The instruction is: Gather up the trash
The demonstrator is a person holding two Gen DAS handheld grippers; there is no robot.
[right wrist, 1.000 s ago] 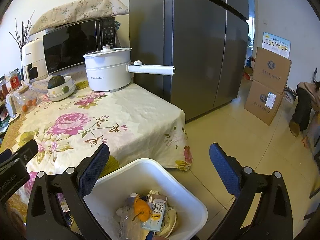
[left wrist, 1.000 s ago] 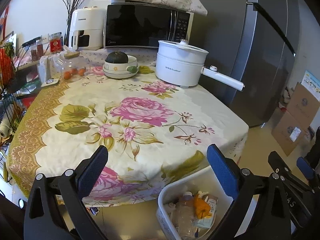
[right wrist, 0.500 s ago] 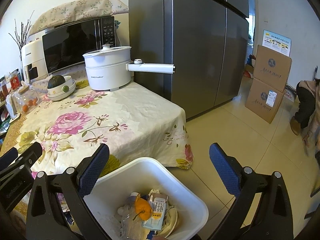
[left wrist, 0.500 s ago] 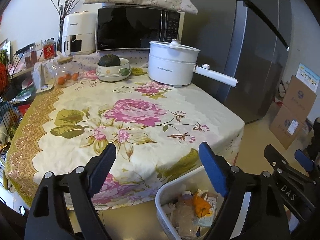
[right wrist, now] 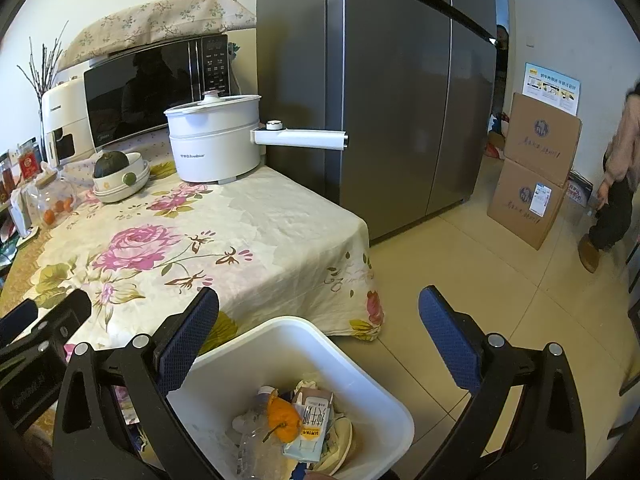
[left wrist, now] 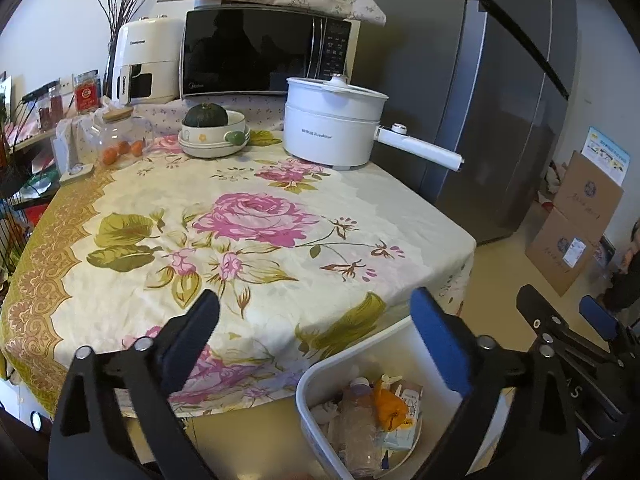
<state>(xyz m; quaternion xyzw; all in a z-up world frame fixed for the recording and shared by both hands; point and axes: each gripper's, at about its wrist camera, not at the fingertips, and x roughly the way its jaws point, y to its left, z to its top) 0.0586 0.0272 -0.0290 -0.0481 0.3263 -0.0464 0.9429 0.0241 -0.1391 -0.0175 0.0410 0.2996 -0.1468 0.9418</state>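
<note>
A white trash bin (right wrist: 304, 332) stands on the floor by the table's near corner; it also shows in the left wrist view (left wrist: 316, 412). Inside lie a clear plastic bottle (left wrist: 356, 428), an orange peel (right wrist: 282, 420), a small carton (right wrist: 310, 426) and crumpled paper. My left gripper (left wrist: 316, 340) is open and empty, above the table edge and bin. My right gripper (right wrist: 320, 336) is open and empty, above the bin.
The floral tablecloth (left wrist: 248, 232) covers the table. At its back stand a white pot with a long handle (left wrist: 332, 128), a bowl with a squash (left wrist: 212, 132), a jar, a microwave (left wrist: 264, 52) and an air fryer. A grey fridge (right wrist: 392, 92), cardboard boxes (right wrist: 536, 176) and a person (right wrist: 616, 184) stand right.
The left gripper has shifted slightly so the table and bin sit a bit further left in its view. The person at the right has moved further into the right wrist view.
</note>
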